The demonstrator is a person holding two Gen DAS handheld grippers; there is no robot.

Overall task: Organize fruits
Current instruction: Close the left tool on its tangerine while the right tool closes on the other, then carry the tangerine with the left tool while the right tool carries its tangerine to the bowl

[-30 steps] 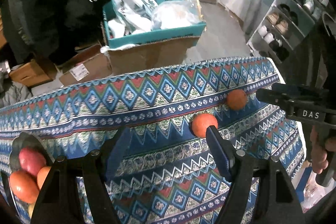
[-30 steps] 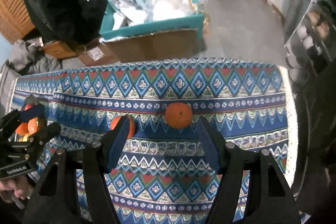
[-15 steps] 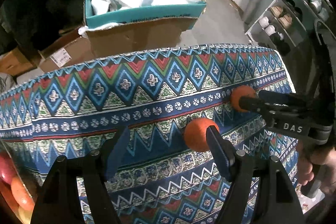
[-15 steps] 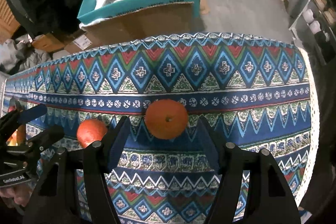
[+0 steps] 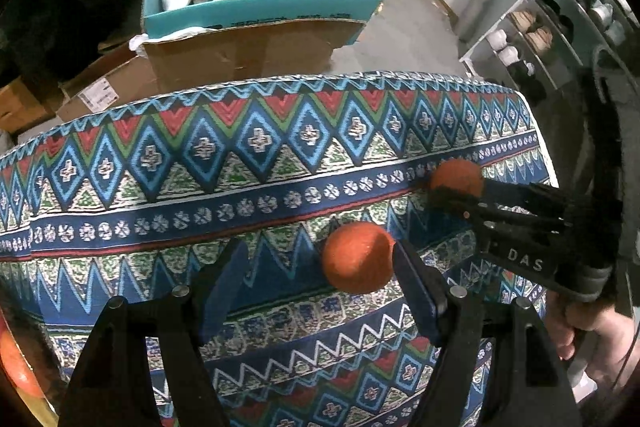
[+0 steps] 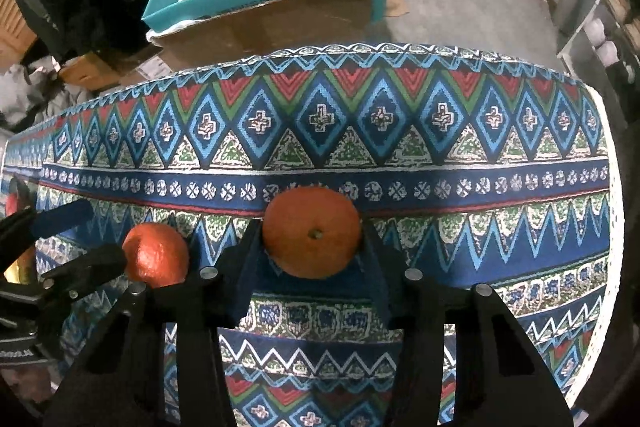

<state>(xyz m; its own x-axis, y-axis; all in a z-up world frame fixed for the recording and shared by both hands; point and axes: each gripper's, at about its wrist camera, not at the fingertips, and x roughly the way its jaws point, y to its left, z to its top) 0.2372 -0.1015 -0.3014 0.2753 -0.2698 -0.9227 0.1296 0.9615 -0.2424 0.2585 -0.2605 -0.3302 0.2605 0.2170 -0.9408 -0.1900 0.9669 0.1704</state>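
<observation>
A patterned blue cloth [image 6: 400, 155] covers the table, with cardboard boxes [image 6: 272, 23] on the floor beyond its far edge. Two oranges lie on the cloth, near each other. The right gripper [image 6: 310, 259] has its fingers closed against both flanks of the right orange [image 6: 312, 231], stem dimple facing the camera; it looks gripped, though still on the cloth. The left orange [image 5: 356, 257] lies inside the left gripper [image 5: 316, 279] but off-centre, touching or just beside the right-hand finger [image 5: 416, 291], with a wide gap to the other finger; those fingers are spread. More fruit [image 5: 16, 363] shows at the far left edge. The left grasp probably needs centring before closing.
</observation>
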